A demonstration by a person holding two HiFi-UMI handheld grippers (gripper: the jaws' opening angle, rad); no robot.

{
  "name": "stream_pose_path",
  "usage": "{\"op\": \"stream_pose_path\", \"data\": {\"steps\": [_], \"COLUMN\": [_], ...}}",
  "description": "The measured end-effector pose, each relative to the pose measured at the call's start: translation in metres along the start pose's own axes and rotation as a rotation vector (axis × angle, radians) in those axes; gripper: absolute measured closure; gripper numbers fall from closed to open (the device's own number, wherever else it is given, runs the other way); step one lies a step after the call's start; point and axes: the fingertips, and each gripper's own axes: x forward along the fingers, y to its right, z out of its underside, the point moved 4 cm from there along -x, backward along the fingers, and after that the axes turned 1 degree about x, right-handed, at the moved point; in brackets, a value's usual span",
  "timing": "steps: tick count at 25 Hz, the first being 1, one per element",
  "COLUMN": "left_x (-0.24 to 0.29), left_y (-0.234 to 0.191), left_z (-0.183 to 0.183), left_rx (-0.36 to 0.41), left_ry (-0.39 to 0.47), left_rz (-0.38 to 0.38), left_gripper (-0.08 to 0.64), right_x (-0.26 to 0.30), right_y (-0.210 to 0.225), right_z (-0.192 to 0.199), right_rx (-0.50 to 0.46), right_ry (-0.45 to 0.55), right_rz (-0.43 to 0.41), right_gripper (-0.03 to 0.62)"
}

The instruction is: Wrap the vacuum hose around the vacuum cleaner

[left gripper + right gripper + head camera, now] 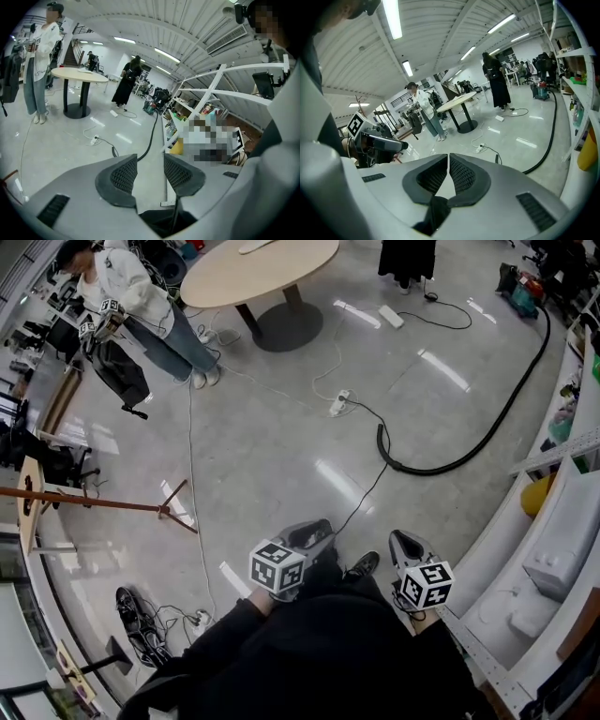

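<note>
Hose point(487, 435) lies loose on floor point(272, 460) at 1 o'clock, well ahead; far end runs toward what's prob. the vac point(523, 292). L gripper point(314, 532) jaws apart, empty. R gripper point(409, 546) jaws together, empty. Nothing to grab w/in reach yet.

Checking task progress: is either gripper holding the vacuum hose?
No, the hose lies on the floor, apart from the left gripper and right gripper.

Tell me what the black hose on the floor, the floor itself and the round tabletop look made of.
Black hose: likely flexible plastic or rubber; it looks dull and lies in a smooth curve.
Floor: hard and polished, perhaps tile or coated concrete; bright reflections streak it.
Round tabletop: pale wood or laminate, matte; any grain is too small to tell.
</note>
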Motion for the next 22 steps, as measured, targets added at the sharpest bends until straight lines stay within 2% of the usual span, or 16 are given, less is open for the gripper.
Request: {"op": "stream_pose_path", "data": {"steps": [3,7,14,18,22], "left_x": [0.013,0.042,0.088,0.108,0.128], "left_y": [-0.011,-0.028,-0.078,-0.12,-0.15], "left_z": [-0.008,-0.033,-0.102,-0.147,-0.17], "left_rx": [-0.015,0.005,0.042,0.068,0.11], "left_ry": [-0.018,-0.036,-0.07,-0.081,-0.118], "left_rz": [0.019,0.078,0.217,0.263,0.3], "left_gripper": [0.37,0.37,0.37,0.37,0.37], "right_x": [0.011,0.031,0.078,0.112,0.131], "right_y": [0.005,0.022,0.042,0.039,0.04], "right_z": [-0.009,-0.026,-0.081,-0.117,-0.127], "right_rx": [0.001,0.009,0.019,0.014,0.021], "right_ry": [-0.015,-0.028,-0.022,-0.01,-0.029], "right_rz": [0.012,0.066,0.19,0.242,0.283], "right_gripper": [0.568,0.568,0.568,0.568,0.568]}}
